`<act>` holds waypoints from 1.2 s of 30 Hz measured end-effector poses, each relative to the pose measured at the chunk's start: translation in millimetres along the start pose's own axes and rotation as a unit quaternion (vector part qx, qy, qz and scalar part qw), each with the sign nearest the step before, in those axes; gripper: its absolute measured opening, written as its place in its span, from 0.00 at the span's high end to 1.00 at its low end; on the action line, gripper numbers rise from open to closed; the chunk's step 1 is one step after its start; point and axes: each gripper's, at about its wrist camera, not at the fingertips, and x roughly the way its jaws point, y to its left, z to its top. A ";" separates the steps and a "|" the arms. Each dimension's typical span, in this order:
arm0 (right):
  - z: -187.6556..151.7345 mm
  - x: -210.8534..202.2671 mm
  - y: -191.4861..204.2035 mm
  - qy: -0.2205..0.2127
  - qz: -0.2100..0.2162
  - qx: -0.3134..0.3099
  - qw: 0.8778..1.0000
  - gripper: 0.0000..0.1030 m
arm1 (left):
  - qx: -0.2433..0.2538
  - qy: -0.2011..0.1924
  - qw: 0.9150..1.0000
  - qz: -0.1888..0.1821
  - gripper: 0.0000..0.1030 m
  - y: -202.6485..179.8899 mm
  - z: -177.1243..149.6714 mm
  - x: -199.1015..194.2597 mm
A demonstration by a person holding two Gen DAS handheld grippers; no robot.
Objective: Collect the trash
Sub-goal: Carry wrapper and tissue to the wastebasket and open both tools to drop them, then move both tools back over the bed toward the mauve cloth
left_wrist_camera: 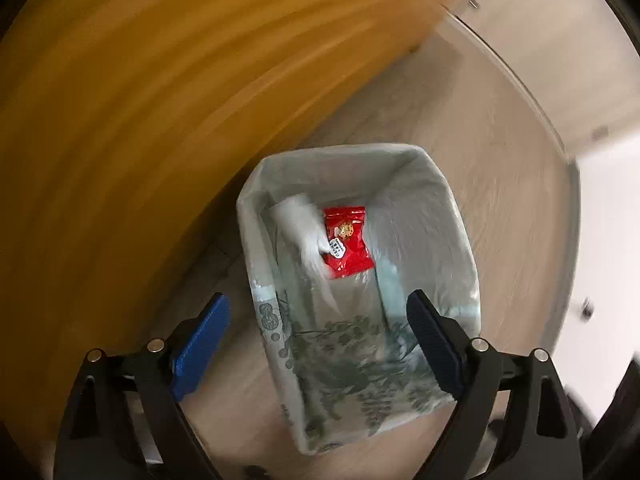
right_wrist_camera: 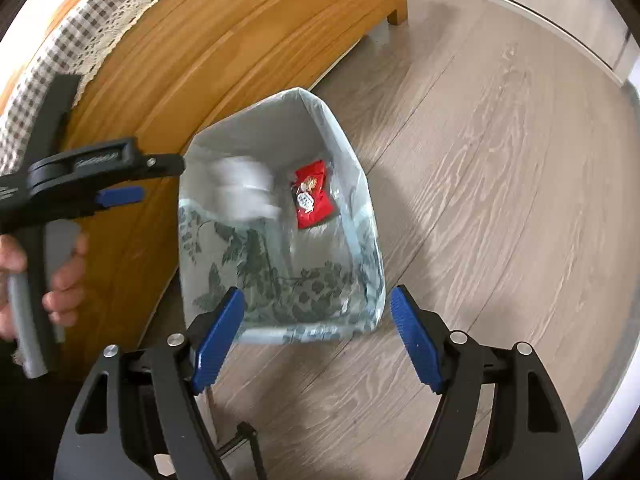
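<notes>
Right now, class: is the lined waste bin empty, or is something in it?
Not empty. The bin holds a red snack packet near its bottom, and a blurred white piece shows beside it, apparently falling in.

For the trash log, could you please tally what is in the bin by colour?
Red snack packet: 1
White crumpled tissue, blurred: 1
Total: 2, both inside the lined bin.

glossy red wrapper point(left_wrist_camera: 347, 241), perhaps plastic
</notes>
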 end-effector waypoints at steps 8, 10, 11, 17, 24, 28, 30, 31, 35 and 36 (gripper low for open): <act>8.2 -27.2 16.5 -0.027 -0.030 -0.025 0.999 0.30 | 0.027 0.014 1.000 -0.008 0.15 2.4 -40.4 -46.4; 12.7 -35.1 20.7 -0.034 -0.038 -0.028 0.998 0.30 | 0.045 -0.002 0.999 -0.009 0.15 -4.8 -48.3 -65.1; 14.8 -40.2 23.0 -0.038 -0.043 -0.031 0.998 0.30 | 0.052 -0.017 0.998 -0.009 0.15 -6.4 -53.6 -78.5; 24.1 -98.9 50.7 -0.083 -0.070 -0.066 0.992 0.30 | 0.041 -0.113 0.992 -0.025 0.15 0.5 -85.1 -164.2; 20.4 -174.3 131.5 -0.183 -0.061 -0.158 0.968 0.28 | -0.022 -0.293 0.956 0.006 0.09 50.7 -149.5 -324.3; 4.8 -215.9 194.5 -0.264 -0.038 -0.216 0.939 0.17 | -0.025 -0.370 0.928 0.046 0.07 89.9 -189.2 -403.0; -6.4 -236.0 231.5 -0.297 -0.010 -0.247 0.922 0.16 | -0.043 -0.402 0.912 0.065 0.07 114.7 -208.7 -433.9; -9.1 -241.1 243.7 -0.306 -0.001 -0.255 0.917 0.16 | -0.054 -0.410 0.907 0.075 0.07 127.6 -217.5 -448.4; -26.3 -258.2 299.8 -0.330 0.059 -0.288 0.897 0.16 | -0.090 -0.437 0.888 0.110 0.07 181.2 -255.1 -489.7; -30.1 -259.1 316.3 -0.329 0.075 -0.299 0.893 0.16 | -0.095 -0.442 0.884 0.121 0.07 195.0 -265.7 -497.8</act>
